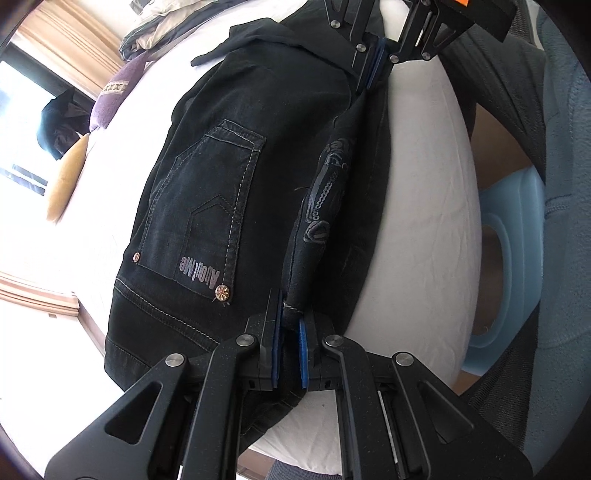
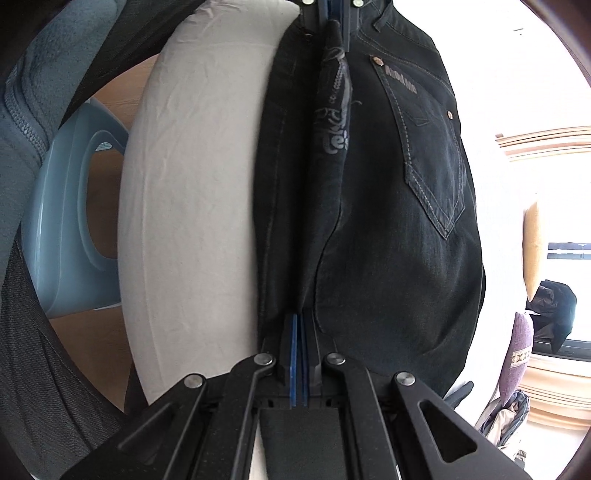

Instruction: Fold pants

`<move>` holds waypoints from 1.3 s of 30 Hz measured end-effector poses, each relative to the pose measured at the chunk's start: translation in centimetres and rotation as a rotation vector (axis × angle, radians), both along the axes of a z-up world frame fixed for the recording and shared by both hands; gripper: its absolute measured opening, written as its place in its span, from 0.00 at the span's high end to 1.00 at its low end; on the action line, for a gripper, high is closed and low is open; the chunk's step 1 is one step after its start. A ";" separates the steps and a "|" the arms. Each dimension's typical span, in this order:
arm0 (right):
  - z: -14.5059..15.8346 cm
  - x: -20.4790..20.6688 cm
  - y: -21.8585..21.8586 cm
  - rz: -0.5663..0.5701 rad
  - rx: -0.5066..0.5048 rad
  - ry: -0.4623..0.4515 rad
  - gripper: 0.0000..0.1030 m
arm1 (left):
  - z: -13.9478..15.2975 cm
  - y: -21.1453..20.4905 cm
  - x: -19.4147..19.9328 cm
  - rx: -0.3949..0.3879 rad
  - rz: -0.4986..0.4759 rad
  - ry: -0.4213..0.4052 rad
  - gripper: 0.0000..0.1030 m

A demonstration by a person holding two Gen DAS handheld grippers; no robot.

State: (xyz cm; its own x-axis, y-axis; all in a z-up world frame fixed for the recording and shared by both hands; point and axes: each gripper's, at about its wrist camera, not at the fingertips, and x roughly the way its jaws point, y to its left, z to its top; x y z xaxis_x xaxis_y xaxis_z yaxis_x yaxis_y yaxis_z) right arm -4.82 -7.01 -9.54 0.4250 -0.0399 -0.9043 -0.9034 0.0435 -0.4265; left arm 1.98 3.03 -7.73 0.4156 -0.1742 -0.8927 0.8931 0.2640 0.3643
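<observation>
Black denim pants (image 1: pixel 236 177) lie on a white bed (image 1: pixel 424 206), back pocket up, with a folded edge raised along the bed's side. My left gripper (image 1: pixel 290 332) is shut on the waistband end of that raised edge. My right gripper (image 1: pixel 375 66) shows at the top of the left wrist view, shut on the far end of the same edge. In the right wrist view the right gripper (image 2: pixel 300 332) pinches the pants (image 2: pixel 399 221), and the left gripper (image 2: pixel 334 14) holds the far end at the top. The edge hangs taut between both grippers.
A light blue plastic stool (image 1: pixel 517 258) stands on the wooden floor beside the bed, also in the right wrist view (image 2: pixel 66 221). A purple pillow (image 1: pixel 114 92), a yellow pillow (image 1: pixel 66 177) and piled clothes (image 1: pixel 166 26) lie at the bed's far end. A grey fleece sleeve (image 2: pixel 29 92) is close by.
</observation>
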 end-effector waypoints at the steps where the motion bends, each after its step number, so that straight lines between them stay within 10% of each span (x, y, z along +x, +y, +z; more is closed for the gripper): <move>1: 0.0 -0.4 -0.1 0.001 0.000 -0.005 0.97 | 0.0 0.0 -0.1 0.003 -0.002 -0.002 0.94; 27: -3.0 -0.9 1.3 -0.085 0.029 -0.111 0.94 | -1.7 -0.1 -0.6 -0.051 0.117 -0.029 0.92; 34: -1.6 -0.5 -0.3 -0.233 0.173 -0.157 0.92 | 1.1 1.8 -0.9 -0.028 0.212 0.046 0.55; 37: -0.5 -0.1 -1.2 -0.316 0.232 -0.145 0.80 | 3.3 2.1 -0.2 -0.085 0.269 -0.002 0.40; 39: 1.1 0.9 -2.6 -0.387 0.302 -0.096 0.49 | 4.9 1.1 1.0 -0.160 0.314 -0.016 0.40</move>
State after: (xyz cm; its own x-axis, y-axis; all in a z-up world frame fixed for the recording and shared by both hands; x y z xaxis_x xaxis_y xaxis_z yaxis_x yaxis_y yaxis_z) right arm -3.97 -9.64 -8.49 0.5129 0.0465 -0.8572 -0.7536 0.5026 -0.4237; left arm 2.96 4.09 -2.82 0.4851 -0.1727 -0.8572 0.7535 0.5800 0.3096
